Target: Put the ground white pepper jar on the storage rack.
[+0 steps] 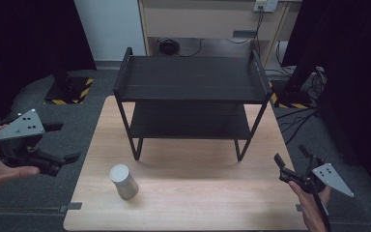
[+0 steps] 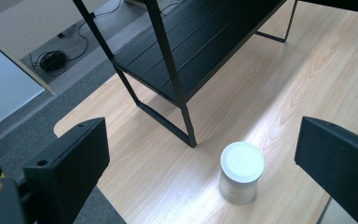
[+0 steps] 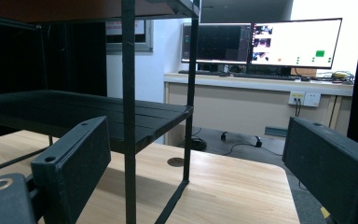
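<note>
1. Table (image 1: 183, 203): pale wood, carrying two things in all, so the work in hand looks like moving the one loose thing toward the other.
2. Canister (image 1: 123, 181): small, grey, round-lidded, upright near the table's front-left corner, just in front of the rack's front-left leg and apart from it; seen in the left gripper view (image 2: 240, 171) lying between the two black jaws in the line of sight, but well ahead of them and untouched. Probably parked near the front edge to be reachable from the left side.
3. Left gripper (image 1: 64, 142): held off the table's left edge, level with the canister, jaws wide apart and empty, aimed across toward the canister; judged to be lining up for a grasp, the gap looking ample for the canister's body.
4. Right gripper (image 1: 291, 157): held just past the table's front-right corner, low, jaws likewise apart and empty; the right gripper view looks along the tabletop under the rack's lower shelf, so probably waiting out of the way rather than working.
5. Rack (image 1: 189, 92): black, two-shelved, standing across the far half of the table, both shelves bare; likely the canister's destination, the lower shelf open toward the front edge.
6. Monitors (image 3: 261, 42): lit, on a desk well beyond the table's far edge.
</note>
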{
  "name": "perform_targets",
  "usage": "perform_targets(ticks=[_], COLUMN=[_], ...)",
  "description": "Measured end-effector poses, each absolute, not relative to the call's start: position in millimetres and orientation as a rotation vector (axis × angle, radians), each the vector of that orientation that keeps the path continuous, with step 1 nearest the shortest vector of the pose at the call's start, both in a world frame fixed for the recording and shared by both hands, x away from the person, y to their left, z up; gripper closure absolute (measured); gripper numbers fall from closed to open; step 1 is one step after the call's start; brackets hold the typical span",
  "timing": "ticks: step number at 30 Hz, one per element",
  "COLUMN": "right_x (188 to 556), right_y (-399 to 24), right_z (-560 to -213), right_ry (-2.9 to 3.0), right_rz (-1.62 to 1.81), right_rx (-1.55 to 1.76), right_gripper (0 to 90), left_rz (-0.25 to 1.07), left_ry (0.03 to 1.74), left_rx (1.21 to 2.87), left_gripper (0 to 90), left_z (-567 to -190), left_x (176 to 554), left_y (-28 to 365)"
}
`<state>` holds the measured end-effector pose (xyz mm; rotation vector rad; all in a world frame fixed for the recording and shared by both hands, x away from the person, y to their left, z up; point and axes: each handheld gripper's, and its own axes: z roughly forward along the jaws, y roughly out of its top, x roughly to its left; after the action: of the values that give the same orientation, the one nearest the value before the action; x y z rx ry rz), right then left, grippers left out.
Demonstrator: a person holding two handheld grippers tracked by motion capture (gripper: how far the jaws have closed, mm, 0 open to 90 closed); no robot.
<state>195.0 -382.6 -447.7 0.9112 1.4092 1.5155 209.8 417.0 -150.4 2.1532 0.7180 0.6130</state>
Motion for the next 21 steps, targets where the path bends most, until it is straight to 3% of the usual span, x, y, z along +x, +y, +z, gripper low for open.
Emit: perform_targets(ticks=[12, 21], right_x=[195, 194], right_y=[-382, -382], right_z=[-448, -448], right_ry=[1.417, 1.416], right_rz=[1.515, 1.515], right_rx=[0.906, 0.908], right_gripper=[7.5, 7.6], left_rz=[0.62, 0.535], left_ry=[0.742, 0.736], left_rx=[2.211, 2.298], left_gripper=[2.2, 2.5], left_z=[-156, -168], left_x=[218, 239], left_y=[403, 386])
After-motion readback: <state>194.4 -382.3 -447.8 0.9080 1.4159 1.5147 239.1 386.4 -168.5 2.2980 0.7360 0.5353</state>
